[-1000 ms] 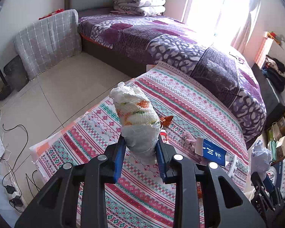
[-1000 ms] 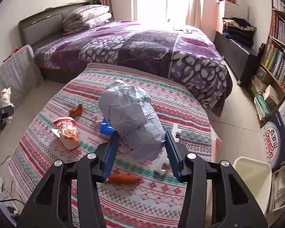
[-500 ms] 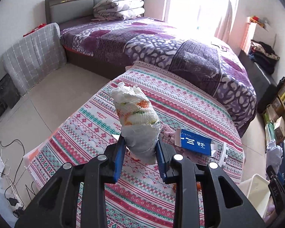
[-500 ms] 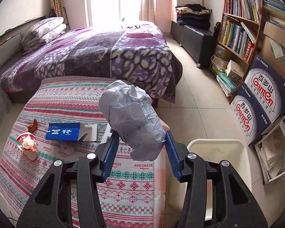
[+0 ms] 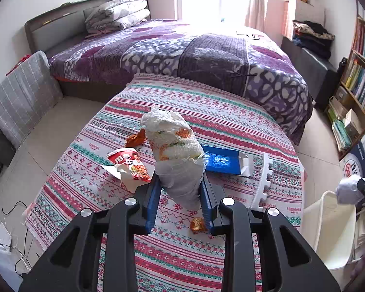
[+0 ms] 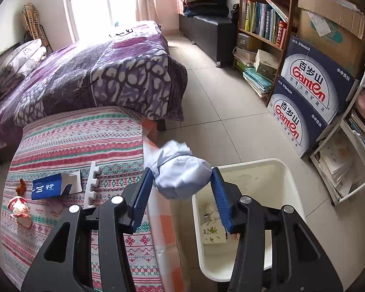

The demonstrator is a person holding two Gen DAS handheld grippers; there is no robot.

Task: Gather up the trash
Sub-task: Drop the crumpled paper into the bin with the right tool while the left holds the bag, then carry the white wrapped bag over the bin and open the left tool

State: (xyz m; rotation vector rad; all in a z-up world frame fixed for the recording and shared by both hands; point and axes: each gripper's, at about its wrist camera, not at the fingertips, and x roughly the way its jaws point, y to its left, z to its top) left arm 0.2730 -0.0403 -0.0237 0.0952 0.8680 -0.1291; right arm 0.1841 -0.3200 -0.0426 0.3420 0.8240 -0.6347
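Left tool [image 5: 180,194] pinches a crumpled white printed tissue wad [image 5: 175,150]. Right tool [image 6: 181,194], jaws closing, grips a crumpled pale-blue paper ball [image 6: 182,177] near the white plastic bin [image 6: 287,177].

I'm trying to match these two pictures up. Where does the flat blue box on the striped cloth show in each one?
Left wrist view: the blue box lies just right of centre, partly behind the white wad held between the blue pads.
Right wrist view: the same box lies at the lower left, near the picture's edge.
Shared landmark: the white notched foam strip, just right of the box in both.
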